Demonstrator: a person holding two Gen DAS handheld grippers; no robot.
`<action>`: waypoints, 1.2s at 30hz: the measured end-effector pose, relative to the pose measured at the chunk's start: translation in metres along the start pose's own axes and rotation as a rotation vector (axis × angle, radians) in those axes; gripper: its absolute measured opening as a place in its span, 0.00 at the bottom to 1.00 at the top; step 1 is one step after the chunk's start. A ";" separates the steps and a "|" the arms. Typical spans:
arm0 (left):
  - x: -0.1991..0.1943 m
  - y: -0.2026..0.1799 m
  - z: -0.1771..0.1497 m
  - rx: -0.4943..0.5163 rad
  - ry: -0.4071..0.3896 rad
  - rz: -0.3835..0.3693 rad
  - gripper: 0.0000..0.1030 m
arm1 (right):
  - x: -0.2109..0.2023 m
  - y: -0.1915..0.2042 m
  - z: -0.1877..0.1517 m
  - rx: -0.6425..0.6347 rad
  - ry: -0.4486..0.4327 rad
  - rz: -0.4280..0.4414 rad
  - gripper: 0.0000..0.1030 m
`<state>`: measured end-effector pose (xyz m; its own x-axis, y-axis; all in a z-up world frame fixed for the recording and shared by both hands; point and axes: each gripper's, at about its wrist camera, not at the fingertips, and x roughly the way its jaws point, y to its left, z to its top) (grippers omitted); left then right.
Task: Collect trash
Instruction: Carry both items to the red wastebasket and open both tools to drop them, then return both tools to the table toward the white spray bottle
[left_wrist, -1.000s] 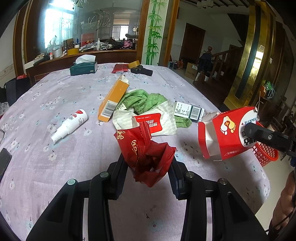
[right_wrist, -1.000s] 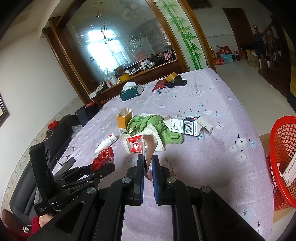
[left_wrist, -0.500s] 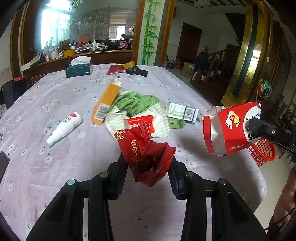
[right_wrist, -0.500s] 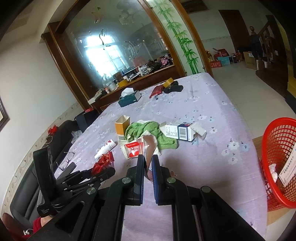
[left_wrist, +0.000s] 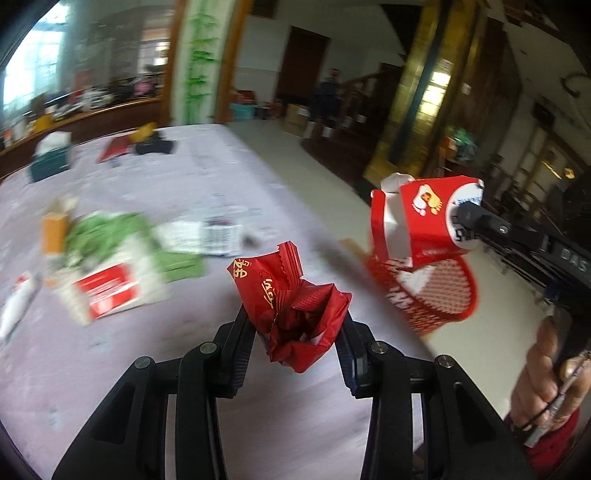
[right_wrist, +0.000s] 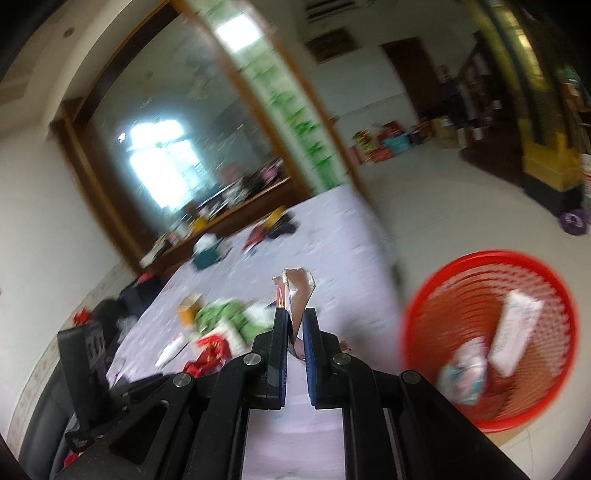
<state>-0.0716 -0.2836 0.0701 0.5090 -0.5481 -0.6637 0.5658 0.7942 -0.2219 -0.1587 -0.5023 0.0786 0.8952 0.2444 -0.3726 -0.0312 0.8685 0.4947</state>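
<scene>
My left gripper (left_wrist: 295, 332) is shut on a crumpled red wrapper (left_wrist: 291, 299) and holds it above the table's right side. In the left wrist view my right gripper (left_wrist: 466, 216) comes in from the right, shut on a flattened red and white carton (left_wrist: 424, 221). The right wrist view shows that carton (right_wrist: 295, 295) edge-on between the right gripper's (right_wrist: 294, 317) pads. A red mesh basket (right_wrist: 491, 373) stands on the floor beside the table, with a couple of white packets inside. It also shows behind the carton as the basket (left_wrist: 439, 291) in the left wrist view.
A purple flowered tablecloth (left_wrist: 110, 369) covers the table. On it lie a green cloth (left_wrist: 107, 232), an orange box (left_wrist: 55, 232), a red and white packet (left_wrist: 107, 288), a white barcode box (left_wrist: 207, 236) and a teal tissue box (left_wrist: 50, 160). A hand (left_wrist: 550, 373) grips the right tool.
Both grippers swung to the right with their loads, toward the table's edge. The red basket has come much closer in both views. The frames are now blurred by motion.
</scene>
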 end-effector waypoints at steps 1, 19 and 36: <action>0.006 -0.011 0.004 0.013 0.006 -0.019 0.38 | -0.007 -0.010 0.004 0.012 -0.019 -0.026 0.09; 0.114 -0.117 0.053 0.080 0.114 -0.188 0.61 | -0.041 -0.141 0.025 0.210 -0.060 -0.314 0.13; -0.002 0.012 0.009 0.013 -0.002 0.037 0.67 | 0.009 -0.037 0.010 0.028 0.069 -0.098 0.46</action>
<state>-0.0601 -0.2750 0.0754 0.5306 -0.5192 -0.6700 0.5550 0.8103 -0.1883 -0.1450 -0.5362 0.0644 0.8606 0.1889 -0.4729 0.0680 0.8777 0.4744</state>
